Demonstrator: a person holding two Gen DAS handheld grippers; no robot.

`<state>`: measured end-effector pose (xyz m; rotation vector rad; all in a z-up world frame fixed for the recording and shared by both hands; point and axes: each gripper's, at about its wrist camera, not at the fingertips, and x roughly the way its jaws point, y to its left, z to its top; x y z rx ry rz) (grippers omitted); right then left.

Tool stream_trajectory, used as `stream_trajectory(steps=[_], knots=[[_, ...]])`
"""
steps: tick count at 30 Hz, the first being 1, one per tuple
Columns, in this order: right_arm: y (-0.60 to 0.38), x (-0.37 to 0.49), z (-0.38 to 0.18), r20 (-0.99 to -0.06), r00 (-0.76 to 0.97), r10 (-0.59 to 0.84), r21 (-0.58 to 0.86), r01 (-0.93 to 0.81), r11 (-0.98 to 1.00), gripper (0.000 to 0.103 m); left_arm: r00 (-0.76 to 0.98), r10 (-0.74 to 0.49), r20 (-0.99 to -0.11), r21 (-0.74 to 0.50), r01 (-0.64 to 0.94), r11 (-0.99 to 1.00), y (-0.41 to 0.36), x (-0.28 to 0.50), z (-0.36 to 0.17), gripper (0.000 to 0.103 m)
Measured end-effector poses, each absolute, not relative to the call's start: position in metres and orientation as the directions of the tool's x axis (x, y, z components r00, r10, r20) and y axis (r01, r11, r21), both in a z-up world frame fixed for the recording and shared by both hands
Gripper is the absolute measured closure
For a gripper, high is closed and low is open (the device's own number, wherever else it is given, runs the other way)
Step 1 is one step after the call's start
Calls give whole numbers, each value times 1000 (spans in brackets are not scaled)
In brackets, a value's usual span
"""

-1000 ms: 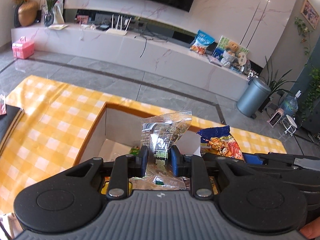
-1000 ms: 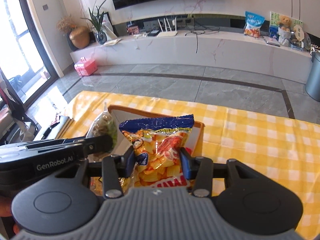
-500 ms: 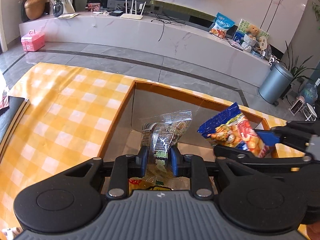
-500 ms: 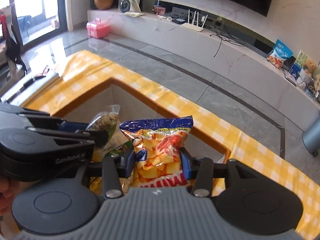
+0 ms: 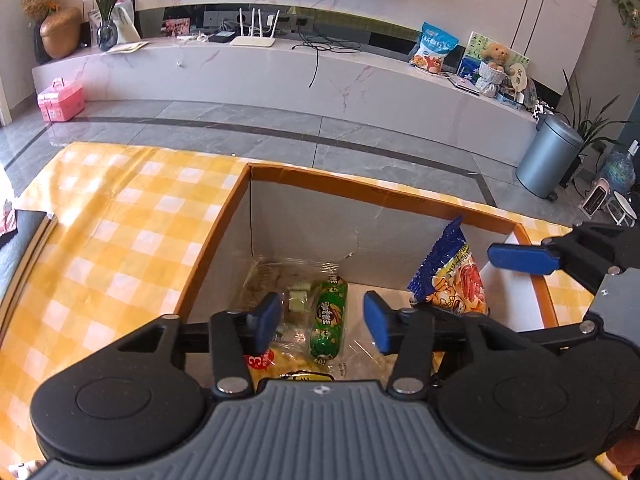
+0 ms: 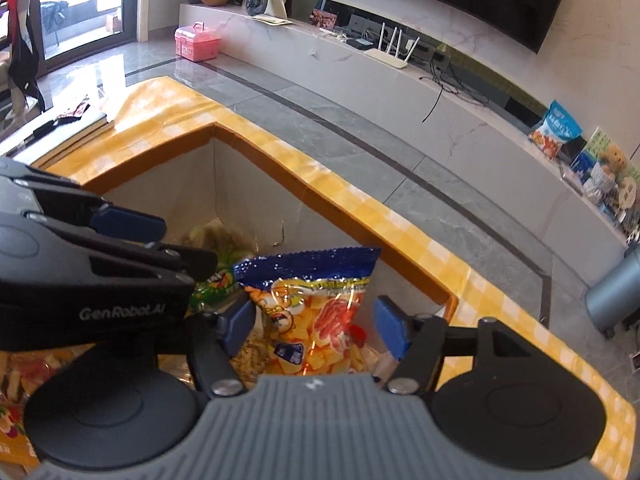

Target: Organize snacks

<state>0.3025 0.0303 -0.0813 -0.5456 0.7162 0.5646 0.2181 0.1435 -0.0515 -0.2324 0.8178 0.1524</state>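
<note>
Both drops under way: left gripper [image 5: 320,322], clamped on a clear packet a second ago, is opening with nothing between its pads, right gripper [image 6: 316,326] opening off the chip bag [image 6: 316,316], both snacks now inside the box [image 5: 360,184].

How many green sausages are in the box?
1. The green sausage lies on the box floor, between the left tongs' tips. More may hide under other packets.

Yellow-checked tablecloth [image 5: 120,216], orange-rimmed box [image 5: 360,188], blue-and-yellow chip bag [image 6: 316,304].
</note>
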Motion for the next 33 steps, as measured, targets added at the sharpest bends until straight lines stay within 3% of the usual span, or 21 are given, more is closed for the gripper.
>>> stream_trajectory(steps=[3, 9, 18, 23, 29, 33], knots=[[27, 296, -80, -703, 650, 287, -300, -638, 709, 32, 694, 45, -719, -149, -217, 965, 139, 212, -45, 28], [12, 279, -69, -622, 719, 310, -342, -606, 718, 32, 747, 26, -664, -153, -169, 974, 125, 198, -27, 27], [-31, 236, -48, -454, 843, 287, -381, -475, 793, 26, 845, -20, -534, -127, -57, 990, 90, 162, -6, 17], [-63, 219, -40, -461, 856, 232, -305, -399, 865, 20, 884, -5, -468, -63, -28, 998, 65, 138, -4, 14], [-100, 188, -32, -473, 861, 189, -197, -312, 929, 16, 890, -12, -455, -147, -62, 987, 52, 116, -2, 13], [-124, 163, -23, -462, 871, 167, -129, -252, 959, 9, 891, 32, -453, -56, -64, 996, 40, 99, 0, 13]])
